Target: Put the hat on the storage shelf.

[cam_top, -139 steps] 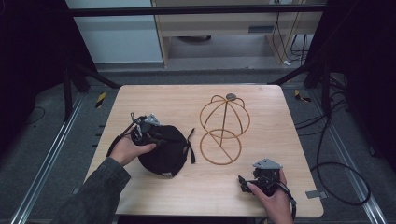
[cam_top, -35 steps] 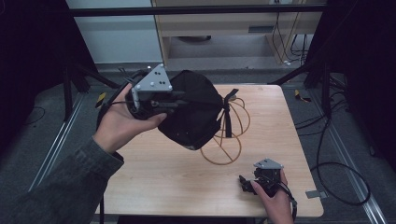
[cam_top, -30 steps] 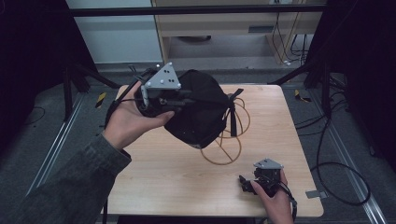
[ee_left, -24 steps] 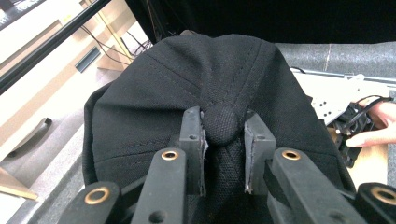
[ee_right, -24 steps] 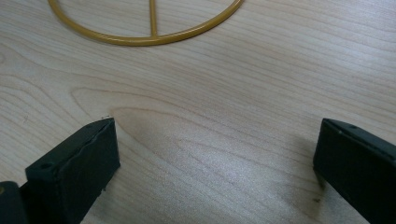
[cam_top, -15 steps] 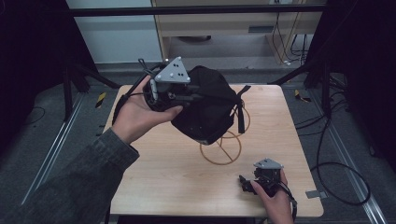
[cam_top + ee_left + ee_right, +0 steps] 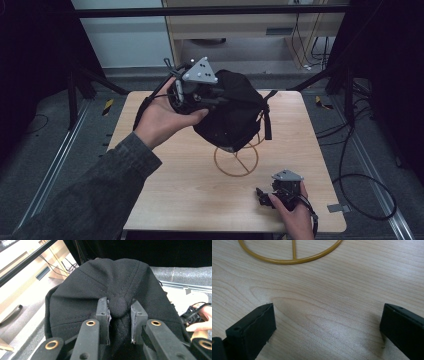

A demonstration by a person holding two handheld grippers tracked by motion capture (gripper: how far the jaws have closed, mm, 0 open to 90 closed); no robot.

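Observation:
A black cap [image 7: 234,111] hangs in the air over the gold wire stand [image 7: 236,159], hiding the stand's dome. My left gripper [image 7: 197,92] holds the cap from the left. In the left gripper view its jaws are shut on the cap's top button [image 7: 118,306], and the cap's crown [image 7: 82,290] spreads beyond them. The cap's strap [image 7: 267,120] dangles at the right. My right gripper [image 7: 265,196] rests low on the table near the front right, open, with bare wood between its fingers [image 7: 252,327]. The stand's base ring [image 7: 292,260] lies just ahead of it.
The light wooden table [image 7: 165,195] has dark floor and metal rails [image 7: 60,155] around it. A wooden cabinet [image 7: 235,25] stands behind the table. Cables [image 7: 360,180] trail on the floor at the right.
My left gripper has lifted the cap off the table and carried it right, over the wire stand. The right gripper has stayed still.

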